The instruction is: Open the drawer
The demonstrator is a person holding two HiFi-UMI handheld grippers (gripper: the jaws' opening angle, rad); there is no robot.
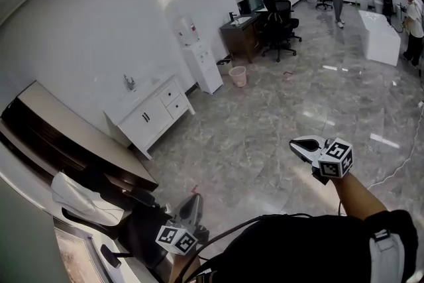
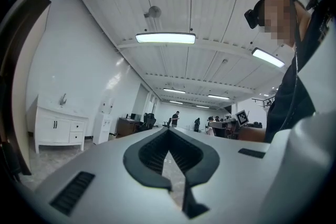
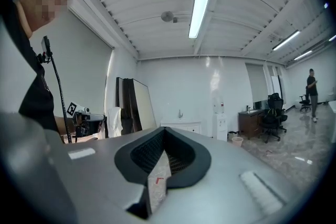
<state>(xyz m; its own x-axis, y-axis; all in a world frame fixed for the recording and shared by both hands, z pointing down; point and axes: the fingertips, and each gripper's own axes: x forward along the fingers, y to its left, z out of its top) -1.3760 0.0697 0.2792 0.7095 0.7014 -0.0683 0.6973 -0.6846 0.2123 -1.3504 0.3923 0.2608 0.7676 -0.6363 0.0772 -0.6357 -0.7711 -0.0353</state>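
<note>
Grey marble floor [image 1: 265,136], big open office. White cabinet [image 1: 147,117] stands against the wall [image 1: 86,23] at your left, its drawers [image 1: 175,100] pushed in, well apart from you. Your left tool [image 1: 191,205] and right tool [image 1: 301,146] are both pinched narrow, nothing between the jaws.

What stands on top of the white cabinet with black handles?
Only a small metal tap shows on the white cabinet; any sunk basin cannot be seen from here.
</note>
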